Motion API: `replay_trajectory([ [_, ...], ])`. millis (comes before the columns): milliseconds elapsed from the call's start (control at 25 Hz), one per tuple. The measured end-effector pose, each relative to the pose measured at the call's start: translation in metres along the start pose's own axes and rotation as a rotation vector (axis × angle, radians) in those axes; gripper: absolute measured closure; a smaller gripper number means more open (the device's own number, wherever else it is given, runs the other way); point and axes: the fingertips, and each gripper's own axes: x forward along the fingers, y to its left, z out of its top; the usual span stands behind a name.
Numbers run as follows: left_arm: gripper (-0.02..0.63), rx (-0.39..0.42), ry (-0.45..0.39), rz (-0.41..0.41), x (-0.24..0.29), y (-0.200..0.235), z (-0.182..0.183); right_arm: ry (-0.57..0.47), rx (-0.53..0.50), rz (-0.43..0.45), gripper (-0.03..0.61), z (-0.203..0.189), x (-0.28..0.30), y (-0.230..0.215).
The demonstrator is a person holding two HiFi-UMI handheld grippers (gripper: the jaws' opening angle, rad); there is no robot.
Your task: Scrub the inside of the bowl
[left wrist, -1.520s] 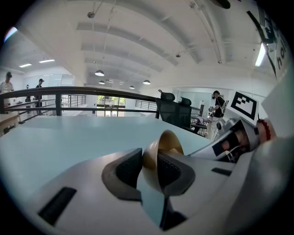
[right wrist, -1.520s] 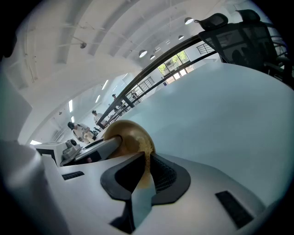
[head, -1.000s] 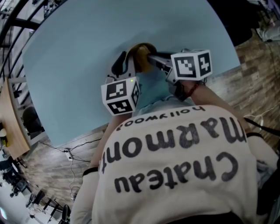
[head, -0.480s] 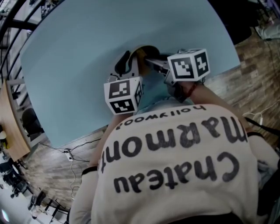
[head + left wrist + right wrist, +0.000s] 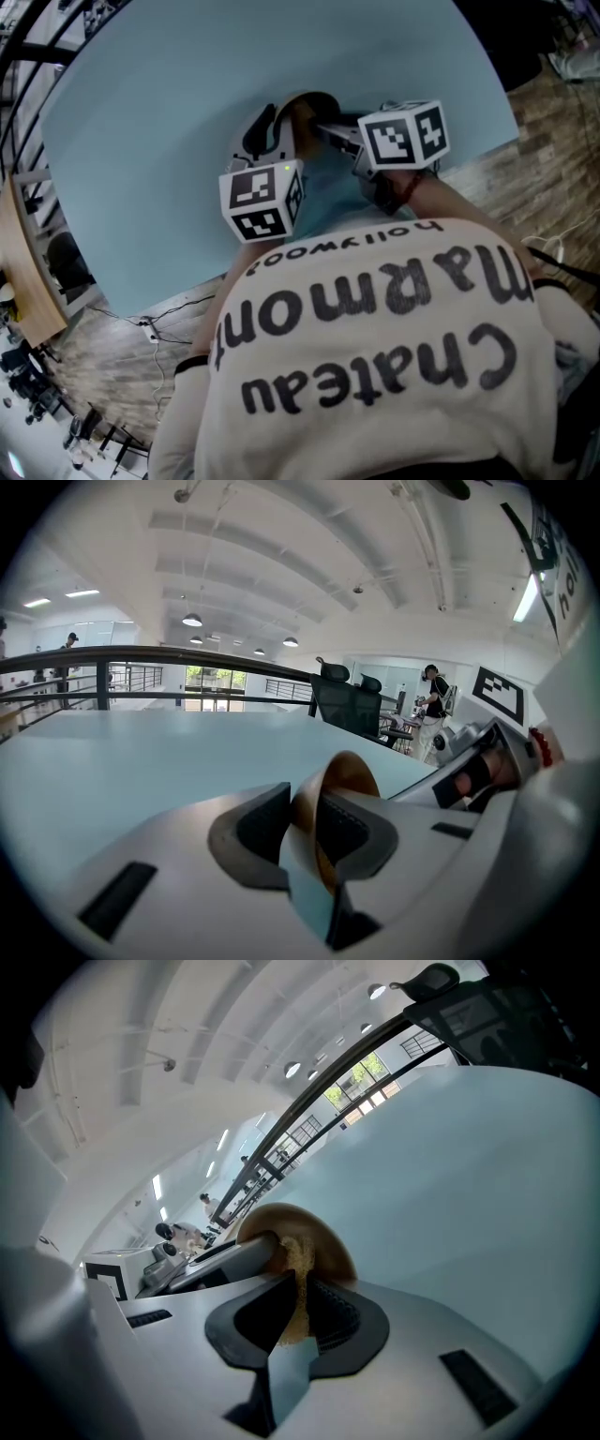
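Tilting up on its edge, the bowl [image 5: 302,120] is found on the pale blue table [image 5: 159,141], just ahead of the person and between the two grippers. It is brown, and its open side is turned toward the right gripper.

Its wall is clamped by the left gripper [image 5: 302,827]. The jaws are set narrowly apart, one pad inside the bowl and one outside, with both pressed against the thin wall. These jaws have just been opened a little further, yet the wall is seen between them and in contact with both pads.

A tan, fibrous pad [image 5: 298,1274] is pinched upright in the right gripper [image 5: 298,1314]. The jaws are closed on its lower part, with only the pad's thickness between them. The pad's upper end is laid against the inside of the bowl, close to the rim – the exact spot of contact cannot be made out.

In the head view the grippers are marked by their cubes, the left cube [image 5: 261,202] nearer the person and the right cube [image 5: 405,136] beside the bowl.

Beyond the table a railing [image 5: 141,653] and dark chairs [image 5: 342,703] are seen.
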Motion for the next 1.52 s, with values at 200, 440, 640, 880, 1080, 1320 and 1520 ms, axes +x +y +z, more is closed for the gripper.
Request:
replay_trajectory([
  [200,0.554,-0.019,-0.004,-0.005,-0.003,0.008,0.0,0.001,-0.003,-0.051,0.519,-0.001,-0.001,-0.007],
  [440,0.554,-0.035,-0.008,-0.017,0.008,0.02,0.0,-0.014,-0.003,-0.102,0.518,0.007,0.004,-0.02],
  [640,0.552,-0.05,-0.005,-0.016,0.011,0.031,-0.006,-0.021,0.017,-0.128,0.518,0.006,0.009,-0.028],
  [880,0.552,-0.047,-0.01,-0.029,0.011,0.017,-0.009,-0.038,0.023,-0.143,0.519,0.0,-0.007,-0.034],
  [1080,0.552,-0.05,-0.01,-0.026,0.012,0.006,-0.013,-0.037,0.037,-0.145,0.518,-0.005,-0.018,-0.041],
  [1320,0.554,-0.057,-0.016,0.009,0.006,-0.02,-0.01,-0.018,0.003,-0.103,0.518,-0.005,-0.044,-0.044],
  [1520,0.552,-0.062,-0.032,0.1,0.005,-0.042,0.002,0.018,-0.028,-0.015,0.518,0.005,-0.064,-0.051],
])
